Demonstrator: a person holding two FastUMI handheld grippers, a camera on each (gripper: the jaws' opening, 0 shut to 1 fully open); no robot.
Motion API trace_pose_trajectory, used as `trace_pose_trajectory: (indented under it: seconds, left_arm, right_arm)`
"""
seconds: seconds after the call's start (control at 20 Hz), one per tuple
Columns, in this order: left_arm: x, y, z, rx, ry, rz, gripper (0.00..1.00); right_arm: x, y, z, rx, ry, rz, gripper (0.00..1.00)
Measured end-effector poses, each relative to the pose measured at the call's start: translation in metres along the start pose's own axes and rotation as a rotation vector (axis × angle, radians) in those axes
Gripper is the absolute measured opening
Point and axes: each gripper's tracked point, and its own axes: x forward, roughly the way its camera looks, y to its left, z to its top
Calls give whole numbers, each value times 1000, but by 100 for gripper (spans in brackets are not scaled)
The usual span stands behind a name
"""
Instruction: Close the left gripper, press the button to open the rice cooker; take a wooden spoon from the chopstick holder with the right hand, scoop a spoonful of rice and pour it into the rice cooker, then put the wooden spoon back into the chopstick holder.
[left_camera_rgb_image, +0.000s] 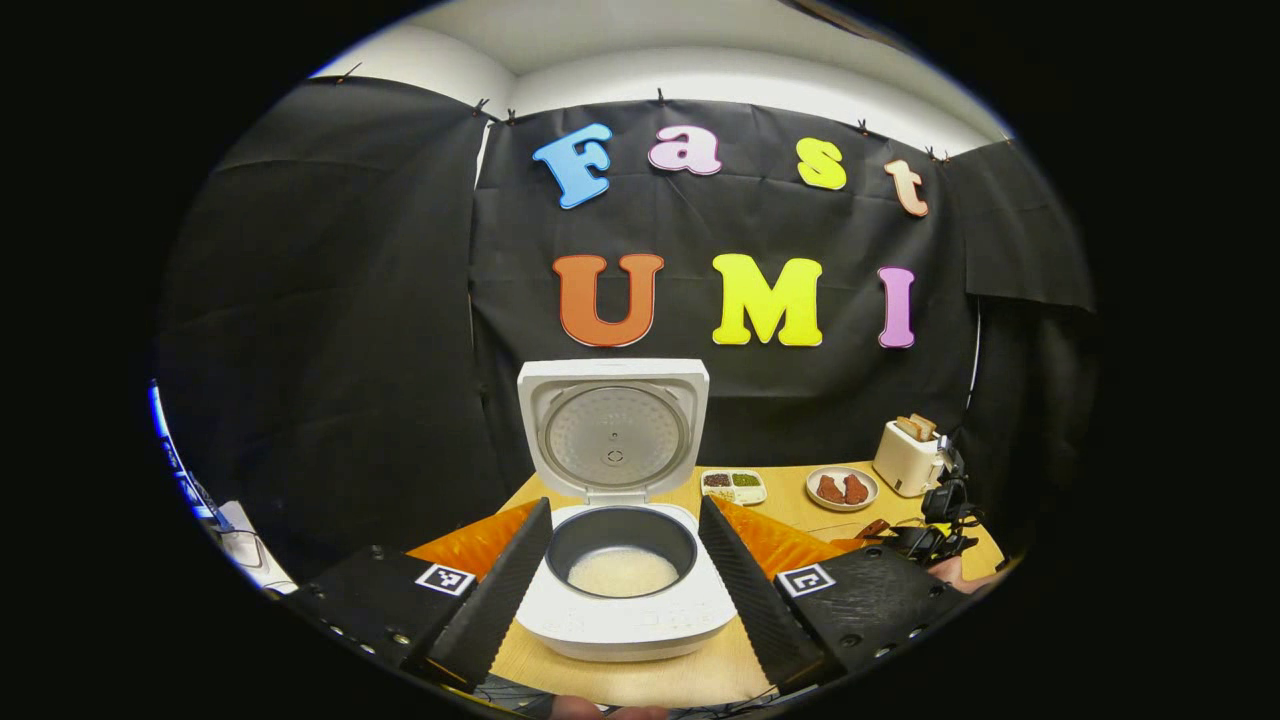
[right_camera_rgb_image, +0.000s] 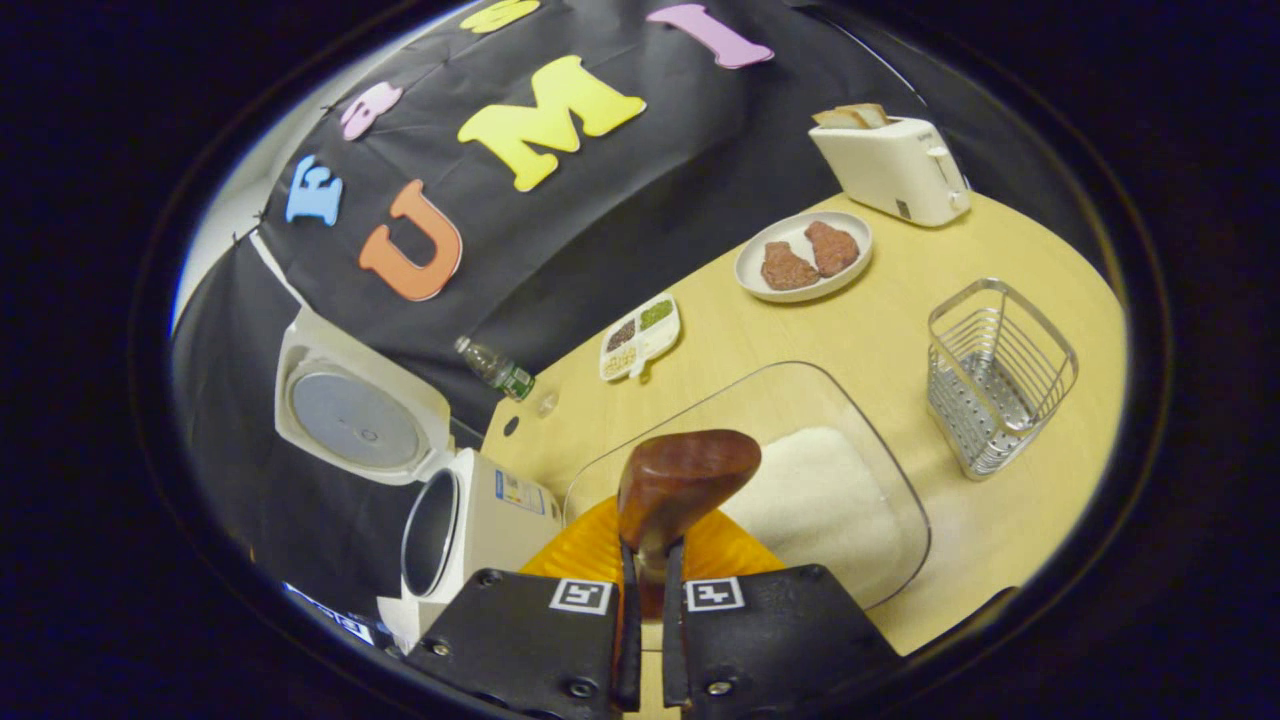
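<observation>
Left gripper view faces the table (left_camera_rgb_image: 700, 680) with the rice cooker (left_camera_rgb_image: 625, 610) as the mark: its lid (left_camera_rgb_image: 613, 430) stands open and upright, and rice lies in the dark inner pot (left_camera_rgb_image: 621, 545). On either side of the cooker, the left gripper (left_camera_rgb_image: 622, 585) has its fingers spread wide, touching nothing. Right gripper view shows a clear dish of rice (right_camera_rgb_image: 815, 500) right of the cooker, and the wire chopstick holder (right_camera_rgb_image: 995, 375) farther right. The right gripper (right_camera_rgb_image: 648, 640) is clamped on the wooden spoon (right_camera_rgb_image: 685, 480), its bowl above the dish's near edge.
</observation>
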Motion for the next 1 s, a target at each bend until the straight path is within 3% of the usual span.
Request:
trace_pose_trajectory:
  seconds: [0.5,0.6,0.65,0.7,0.95,1.0]
  left_arm:
    - [-3,-38,12,-17,-24,31,94]
    - [-6,-38,14,-16,-36,47,94]
    - [-8,-38,16,-20,-43,58,84]
    - [-9,-37,17,-25,-47,66,94]
    - [-19,-23,25,-30,-78,114,94]
    - [-21,-16,28,-37,-89,128,84]
  right_arm:
    - [-58,-17,81,246,-79,124,13]
    - [-70,-8,93,251,-78,161,13]
    - [-75,-1,99,247,-79,178,13]
    - [-79,7,104,243,-77,195,13]
    - [-81,68,115,270,-57,283,13]
    - [-79,85,116,272,-47,305,13]
